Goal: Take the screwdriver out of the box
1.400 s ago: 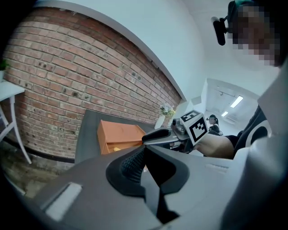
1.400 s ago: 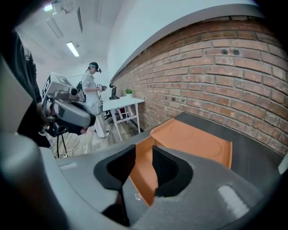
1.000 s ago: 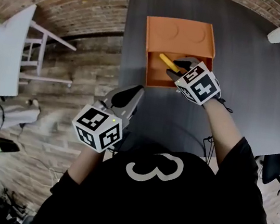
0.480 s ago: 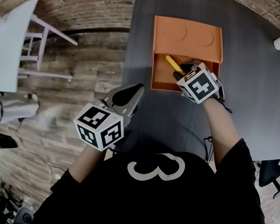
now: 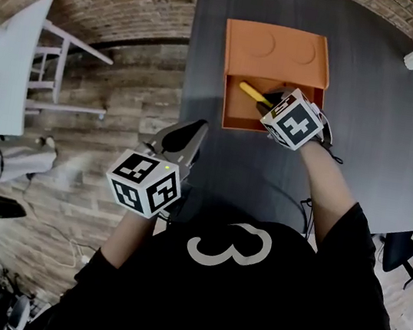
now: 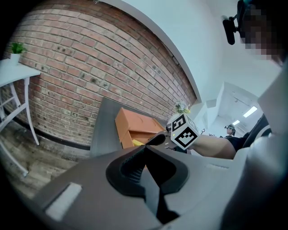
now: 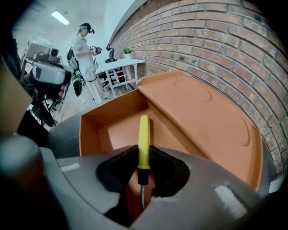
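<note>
Our right claw points steeply down into the orange box by the surface's left edge. It is closing on the screwdriver's yellow handle, ready to lift it. Our left claw, pinched together and empty, hangs clear near that edge.

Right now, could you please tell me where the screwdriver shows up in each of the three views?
Head view: screwdriver upper centre, inside the orange box, beside the right gripper.
Left gripper view: a yellow sliver at centre, in the distant box.
Right gripper view: centre, its handle between the closing jaws, pads touching it.
Shared landmark: the orange box.
</note>
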`<state>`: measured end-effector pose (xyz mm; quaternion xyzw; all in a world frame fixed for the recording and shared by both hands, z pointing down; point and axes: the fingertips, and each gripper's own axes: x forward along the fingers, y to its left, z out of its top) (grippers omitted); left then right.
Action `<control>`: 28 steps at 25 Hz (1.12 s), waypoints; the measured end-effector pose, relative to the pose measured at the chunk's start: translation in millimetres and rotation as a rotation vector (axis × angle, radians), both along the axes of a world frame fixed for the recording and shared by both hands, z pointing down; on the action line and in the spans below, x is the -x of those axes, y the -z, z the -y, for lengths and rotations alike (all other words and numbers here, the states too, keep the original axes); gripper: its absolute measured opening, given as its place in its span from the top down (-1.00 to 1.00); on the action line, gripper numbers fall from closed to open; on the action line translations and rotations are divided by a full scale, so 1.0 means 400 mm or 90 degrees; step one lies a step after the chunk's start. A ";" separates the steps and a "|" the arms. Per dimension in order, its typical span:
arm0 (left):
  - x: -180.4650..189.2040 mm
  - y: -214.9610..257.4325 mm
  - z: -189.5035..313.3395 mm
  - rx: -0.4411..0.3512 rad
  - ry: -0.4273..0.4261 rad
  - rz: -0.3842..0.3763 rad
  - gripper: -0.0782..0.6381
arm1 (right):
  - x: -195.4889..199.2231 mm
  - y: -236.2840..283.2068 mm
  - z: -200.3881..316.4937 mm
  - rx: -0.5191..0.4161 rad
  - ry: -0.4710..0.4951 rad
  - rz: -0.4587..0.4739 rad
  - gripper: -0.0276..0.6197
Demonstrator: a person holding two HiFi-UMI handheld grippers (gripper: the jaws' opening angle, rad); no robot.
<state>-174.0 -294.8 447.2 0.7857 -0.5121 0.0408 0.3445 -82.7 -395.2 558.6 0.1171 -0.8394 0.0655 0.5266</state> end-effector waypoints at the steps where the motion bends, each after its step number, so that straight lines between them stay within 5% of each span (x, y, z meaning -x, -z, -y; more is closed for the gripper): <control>1: -0.001 0.001 -0.003 0.000 0.001 -0.001 0.75 | -0.001 0.001 -0.002 -0.005 0.004 -0.003 0.67; 16: 0.011 0.051 -0.080 -0.026 0.033 0.009 0.75 | 0.022 0.201 -0.042 -0.152 0.042 0.110 0.67; 21: 0.016 0.113 -0.105 -0.056 0.042 0.023 0.75 | 0.029 0.324 -0.090 -0.176 0.020 0.197 0.67; 28: -0.039 0.192 -0.149 -0.106 0.030 0.041 0.75 | -0.014 0.526 -0.185 -0.218 -0.019 0.392 0.67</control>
